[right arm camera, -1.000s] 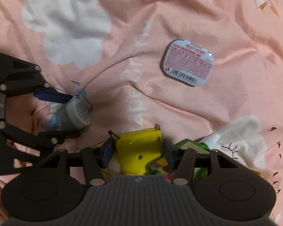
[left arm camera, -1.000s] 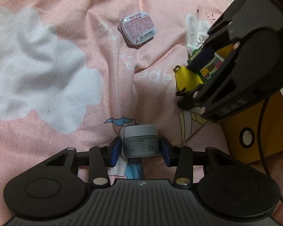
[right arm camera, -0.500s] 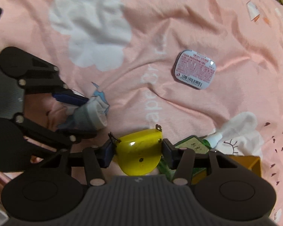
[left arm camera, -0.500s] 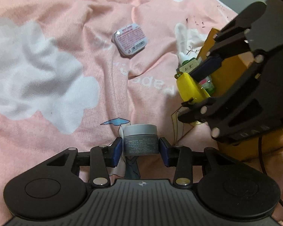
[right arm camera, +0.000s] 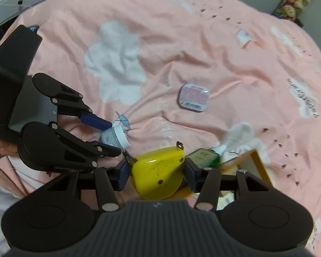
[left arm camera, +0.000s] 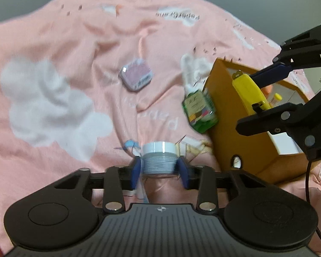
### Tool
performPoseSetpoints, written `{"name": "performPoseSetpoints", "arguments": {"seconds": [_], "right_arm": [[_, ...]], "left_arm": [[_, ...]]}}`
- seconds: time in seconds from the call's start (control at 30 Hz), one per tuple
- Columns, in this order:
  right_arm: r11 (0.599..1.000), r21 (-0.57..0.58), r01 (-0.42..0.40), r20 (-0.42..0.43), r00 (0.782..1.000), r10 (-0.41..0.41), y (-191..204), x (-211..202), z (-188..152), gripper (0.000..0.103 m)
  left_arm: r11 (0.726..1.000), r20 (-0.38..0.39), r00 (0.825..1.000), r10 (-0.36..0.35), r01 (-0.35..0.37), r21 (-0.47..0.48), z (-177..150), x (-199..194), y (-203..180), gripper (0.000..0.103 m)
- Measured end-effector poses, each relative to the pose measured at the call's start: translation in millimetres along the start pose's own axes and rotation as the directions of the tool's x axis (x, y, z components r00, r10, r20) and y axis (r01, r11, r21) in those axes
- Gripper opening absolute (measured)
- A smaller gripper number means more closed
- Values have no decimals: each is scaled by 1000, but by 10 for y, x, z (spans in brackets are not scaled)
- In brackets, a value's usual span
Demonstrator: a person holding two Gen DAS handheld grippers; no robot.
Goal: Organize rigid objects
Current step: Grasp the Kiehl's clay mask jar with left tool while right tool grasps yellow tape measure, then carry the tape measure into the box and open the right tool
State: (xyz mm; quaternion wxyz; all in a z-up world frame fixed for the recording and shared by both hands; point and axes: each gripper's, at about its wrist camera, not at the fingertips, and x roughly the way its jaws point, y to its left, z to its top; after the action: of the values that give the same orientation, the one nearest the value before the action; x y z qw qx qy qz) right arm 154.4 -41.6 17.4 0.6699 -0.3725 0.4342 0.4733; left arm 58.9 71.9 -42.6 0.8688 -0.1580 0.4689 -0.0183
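Jaws of the left gripper point(left arm camera: 159, 169) pinch a small grey jar point(left arm camera: 159, 158) with a white lid, low at centre frame above the pink bedspread point(left arm camera: 53, 42). Over at right, the right gripper point(right arm camera: 157, 172) clamps a yellow case point(right arm camera: 158, 171), held above the orange box point(left arm camera: 229, 115). Leaning against that box is a green bottle point(left arm camera: 199, 112). Mid-frame, a flat pink tin point(left arm camera: 136, 77) lies alone on the bed.
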Motion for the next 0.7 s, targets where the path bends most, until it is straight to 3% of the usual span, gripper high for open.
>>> {"name": "performPoseSetpoints", "arguments": {"seconds": [0.1,0.2,0.37,0.47,0.63,0.7], "right_arm": [[999,29,29,24,999,-30,-32,-157,-87,53],[996,62,59,28,998,-61,-69,-286,-191,53],[989,130,73,28,997,-78,-89,-389,-401,53],[982,167,93,39,994,-101,-106,-490,-555,53],[940,315,129,21,990,-142,-371,-625,-897,53],[912,384,146,-6,988,-155,-524,-636,-1058,53]], "left_arm": [[999,54,998,-38,37,23,69,-130,-96,0],[996,78,997,-18,12,86,113,-193,-239,0],[997,-11,1000,-25,26,77,68,-117,-174,8],[999,-42,998,-37,38,25,12,-105,-14,20],[1000,-74,997,-16,16,2,-49,-98,147,50],[999,-97,995,-19,21,27,-76,-60,139,52]]}}
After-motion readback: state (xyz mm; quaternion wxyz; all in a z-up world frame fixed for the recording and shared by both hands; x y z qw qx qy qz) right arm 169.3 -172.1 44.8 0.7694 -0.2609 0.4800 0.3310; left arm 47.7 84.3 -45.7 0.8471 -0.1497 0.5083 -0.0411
